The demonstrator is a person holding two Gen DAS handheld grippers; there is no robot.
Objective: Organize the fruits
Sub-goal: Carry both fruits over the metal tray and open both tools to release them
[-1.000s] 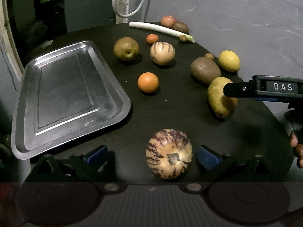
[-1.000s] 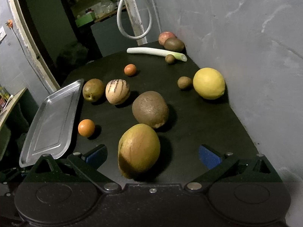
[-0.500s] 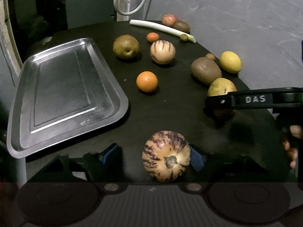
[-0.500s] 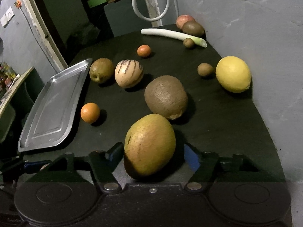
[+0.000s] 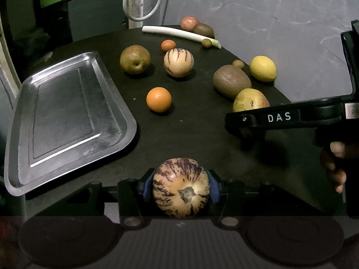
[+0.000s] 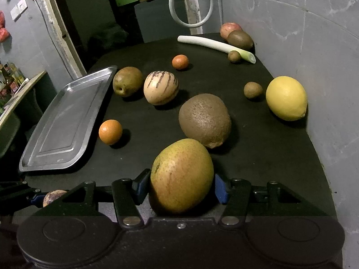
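A: Your left gripper (image 5: 181, 185) has just been closing, and its blue pads now sit against both sides of the purple-streaked melon (image 5: 181, 187) at the near edge of the black table (image 5: 197, 130).

B: And my right one?

A: Your right gripper (image 6: 179, 185) has been closing too. The yellow-green pear (image 6: 181, 174) fills the gap between its pads, which press its flanks (the fruit's underside is hidden, so I can't tell whether it has left the table).

B: Where is everything else?

A: The steel tray (image 5: 125, 121) lies to the left, bare. Near its right edge sits an orange (image 5: 158, 99); farther back are a brown pear (image 5: 134, 59), a pale striped melon (image 5: 178, 62) and a small tangerine (image 5: 168, 45). The big brown fruit (image 6: 204, 120) is just behind your pear, with the lemon (image 6: 286, 98) near the wall.
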